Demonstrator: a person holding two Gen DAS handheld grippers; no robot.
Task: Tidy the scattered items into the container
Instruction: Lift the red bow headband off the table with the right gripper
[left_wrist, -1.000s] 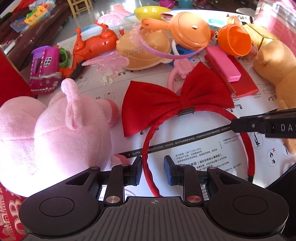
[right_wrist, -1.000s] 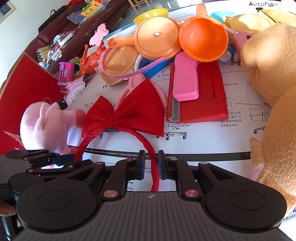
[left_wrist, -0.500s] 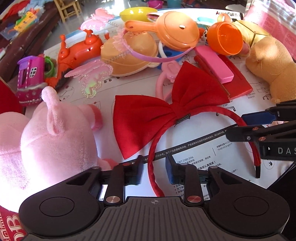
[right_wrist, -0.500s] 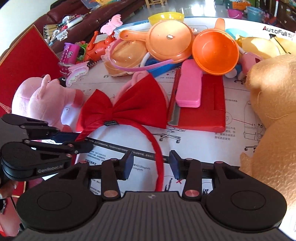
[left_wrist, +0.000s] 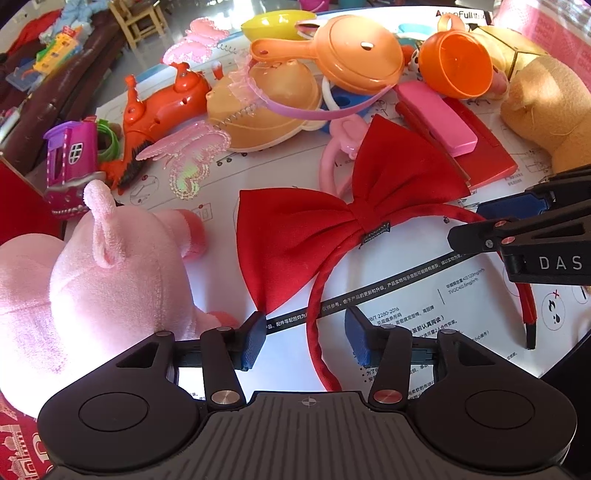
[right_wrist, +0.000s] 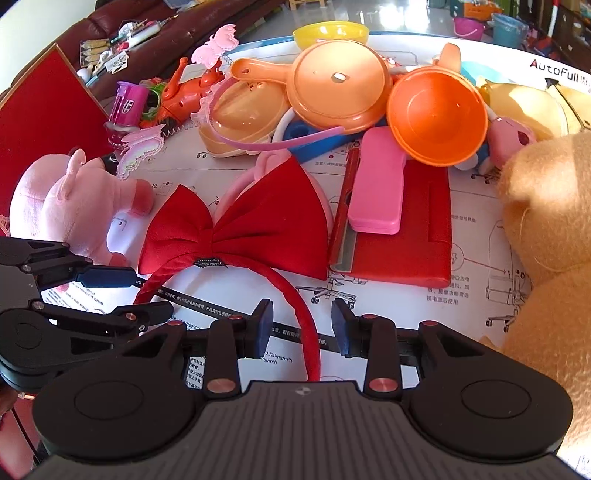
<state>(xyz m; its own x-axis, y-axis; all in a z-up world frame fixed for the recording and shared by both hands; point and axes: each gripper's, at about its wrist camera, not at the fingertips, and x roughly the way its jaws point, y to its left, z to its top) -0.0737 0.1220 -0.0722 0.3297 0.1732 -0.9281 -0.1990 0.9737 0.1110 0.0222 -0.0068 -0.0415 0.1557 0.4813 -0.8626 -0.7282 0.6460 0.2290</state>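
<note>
Bright daylight floods in, glaring off the pale shiny floor at the far end. Left of that floor runs a dark brown leather sofa, cluttered on top. A small wooden chair stands near the sofa. Coloured plastic buckets sit on the floor's right side.

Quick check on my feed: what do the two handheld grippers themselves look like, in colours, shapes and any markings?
Both match: a black ribbed body with two round discs, black linkage arms with silver and copper-coloured rivets, and blue ribbed pads on the fingers. The left gripper has a small crosshair mark on its body, as does the right gripper. Seen from the left wrist, the right one carries white letters "DAS". No cables or sleeves show.
</note>
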